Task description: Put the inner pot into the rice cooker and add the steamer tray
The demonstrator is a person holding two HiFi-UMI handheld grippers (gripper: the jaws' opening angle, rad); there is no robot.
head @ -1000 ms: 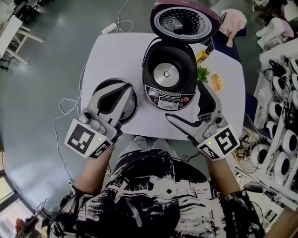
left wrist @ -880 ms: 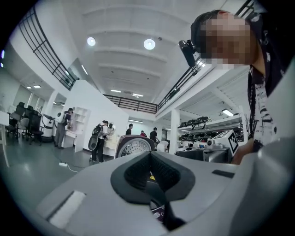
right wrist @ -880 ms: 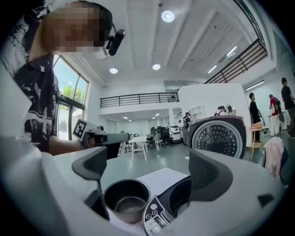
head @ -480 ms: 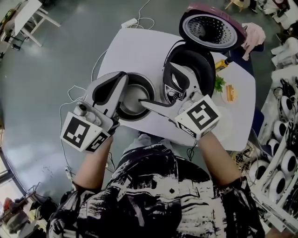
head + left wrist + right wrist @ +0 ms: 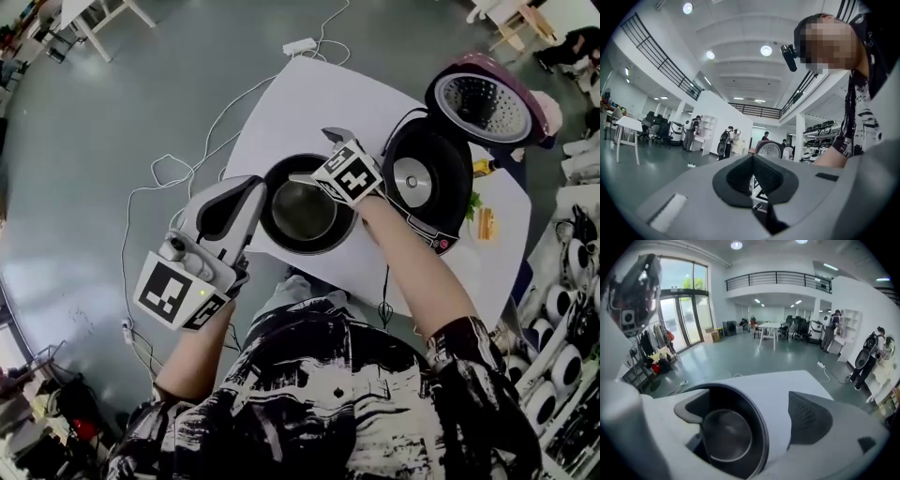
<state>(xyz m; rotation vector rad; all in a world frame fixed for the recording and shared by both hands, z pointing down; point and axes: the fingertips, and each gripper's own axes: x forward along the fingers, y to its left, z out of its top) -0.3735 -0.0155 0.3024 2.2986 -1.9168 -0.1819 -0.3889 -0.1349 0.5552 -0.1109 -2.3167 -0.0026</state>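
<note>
The dark metal inner pot (image 5: 305,214) stands on the white table (image 5: 300,103), left of the open rice cooker (image 5: 427,178), whose lid (image 5: 487,94) is tipped back. My right gripper (image 5: 314,157) is open at the pot's far rim. In the right gripper view the pot (image 5: 726,437) shows one jaw inside it and the other outside on the table, with the right gripper (image 5: 750,411) astride the rim. My left gripper (image 5: 246,192) is shut on nothing, raised just left of the pot. The left gripper view shows the left gripper (image 5: 752,159) pointing at the room.
Yellow and green food items (image 5: 480,220) lie on the table right of the cooker. A power strip (image 5: 300,45) and cables (image 5: 155,187) trail on the floor. Shelves of white goods (image 5: 567,309) stand at the right. People stand far across the hall.
My right gripper swung from the table's front right, across the cooker, to the pot's far rim. The left gripper stayed beside the pot. The head view shifted left.
</note>
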